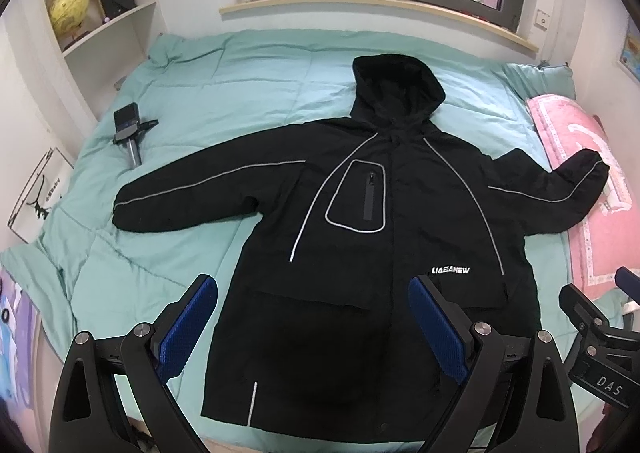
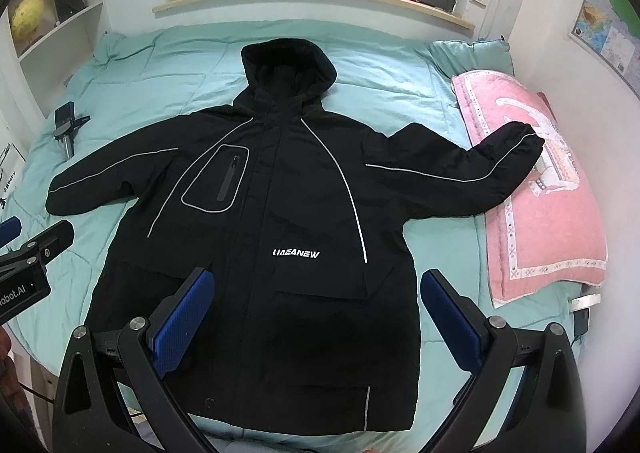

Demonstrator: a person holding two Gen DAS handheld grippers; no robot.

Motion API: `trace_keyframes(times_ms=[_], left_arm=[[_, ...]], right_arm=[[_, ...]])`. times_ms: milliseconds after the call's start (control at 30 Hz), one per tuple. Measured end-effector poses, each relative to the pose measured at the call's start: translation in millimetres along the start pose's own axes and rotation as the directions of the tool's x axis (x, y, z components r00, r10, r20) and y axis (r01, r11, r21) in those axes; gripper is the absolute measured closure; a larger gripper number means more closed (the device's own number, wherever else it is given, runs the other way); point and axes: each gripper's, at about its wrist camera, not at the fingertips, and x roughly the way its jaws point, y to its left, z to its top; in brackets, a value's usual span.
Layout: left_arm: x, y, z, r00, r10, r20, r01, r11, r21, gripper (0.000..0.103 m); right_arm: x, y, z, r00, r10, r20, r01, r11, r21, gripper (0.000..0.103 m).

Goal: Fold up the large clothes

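Spread front-up on a teal quilted bed [image 1: 200, 93], the black hooded jacket [image 1: 360, 233] looks soft, probably padded and bulky, best pinched at cuffs or hem by left gripper [image 1: 312, 317] and right gripper [image 2: 316, 309], both apart, empty.

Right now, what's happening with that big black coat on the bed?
A person holds a pair of tongs in each hand, getting ready to fold the black hooded jacket. It lies flat and face up on the green quilt, sleeves spread wide, one cuff resting on the pink pillow. The left tongs and right tongs hover open above the hem, touching nothing. No fold has been made yet.
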Motion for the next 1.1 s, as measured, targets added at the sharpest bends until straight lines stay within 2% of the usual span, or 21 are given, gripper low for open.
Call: trace_keyframes(times_ms=[300,433,533,633,767,833,967,1033,1100], left_arm=[[12.6,12.8,2.5,0.999,-0.022,-0.025,0.022,1.000,-0.019,0.007],[16.0,25.9,4.2,1.000,-0.003,-0.007,0.003,1.000,0.020,0.007],[24.2,63.9,3.4,0.999,0.044,0.028,-0.045,0.999,0.018,0.007],[38.3,118.0,0.5,0.999,0.027,0.028,-0.024,0.996,-0.090,0.007],[69.0,200.3,-3.1,0.999,-0.001,0.046,0.014,0.958,-0.286,0.007],[91.1,243.5,-3.1,0.999,0.018,0.048,0.001,0.931,-0.366,0.007],[130.8,308.4,3.1,0.993,0.117,0.033,-0.090,0.893,-0.442,0.007],[156.6,346.2,10.5,0.980,0.197,0.012,-0.165,0.853,-0.495,0.007],[181.2,379.6,18.3,0.970,0.245,0.011,-0.199,0.813,-0.547,0.007]], right_arm=[[10.2,8.1,0.5,0.999,-0.014,-0.031,0.014,1.000,0.005,0.000],[12.2,6.5,2.6,0.998,-0.046,-0.030,0.046,0.999,-0.001,0.000],[16.3,-0.2,2.8,0.996,-0.080,-0.046,0.081,0.997,0.019,0.000],[25.2,-2.3,-0.5,0.990,-0.109,-0.087,0.112,0.993,0.038,0.000],[37.8,7.8,-7.6,0.981,-0.119,-0.151,0.124,0.992,0.024,0.000],[41.4,13.2,-10.9,0.977,-0.128,-0.170,0.132,0.991,0.012,0.000],[46.9,21.4,-9.6,0.969,-0.153,-0.196,0.161,0.987,0.027,0.000],[51.3,24.8,-7.6,0.961,-0.170,-0.217,0.182,0.983,0.036,0.000],[55.7,28.6,-5.8,0.952,-0.194,-0.238,0.209,0.977,0.040,0.000]])
